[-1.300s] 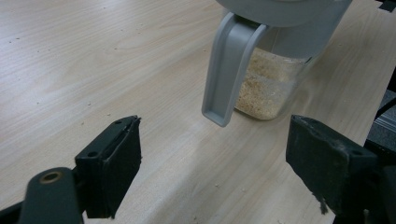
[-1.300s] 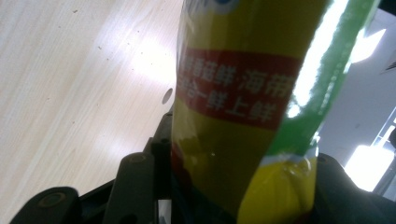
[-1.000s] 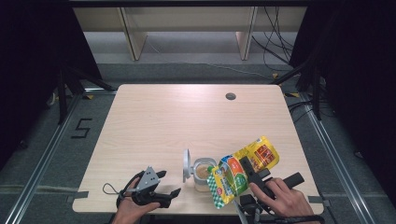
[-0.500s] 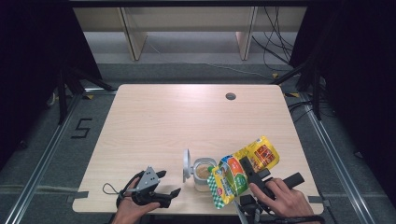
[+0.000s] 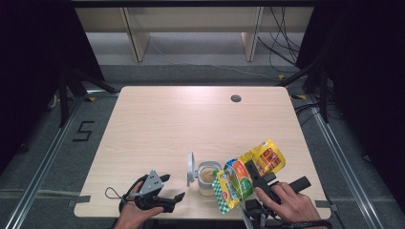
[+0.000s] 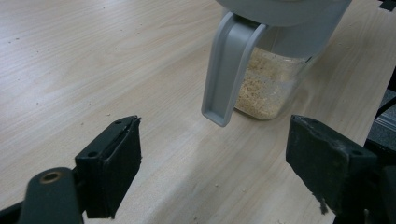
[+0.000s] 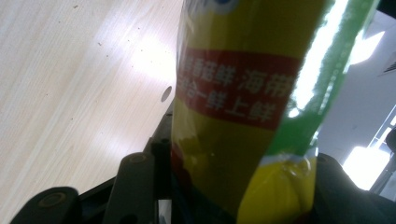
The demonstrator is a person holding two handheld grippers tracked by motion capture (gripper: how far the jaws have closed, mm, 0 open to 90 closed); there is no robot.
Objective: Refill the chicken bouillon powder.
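On a pale wooden table (image 5: 191, 119), bare but for a round cable hole (image 5: 235, 98) toward the upper right of the high view, a clear jar (image 5: 208, 178) stands near the bottom centre of the frame, its grey lid (image 5: 190, 169) flipped open and standing up at its left. The jar holds a shallow layer of pale, grainy crumbs, seen close in the upper right of the left gripper view, where the lid's grey tab (image 6: 227, 70) hangs down in front of the glass. Just right of the jar, the right gripper (image 5: 253, 175) clamps a yellow-and-green pouch (image 5: 248, 174), tilted with its lower end beside the jar's rim. At lower left, the left gripper (image 5: 173, 187) rests with jaws spread wide and empty, apart from the jar.
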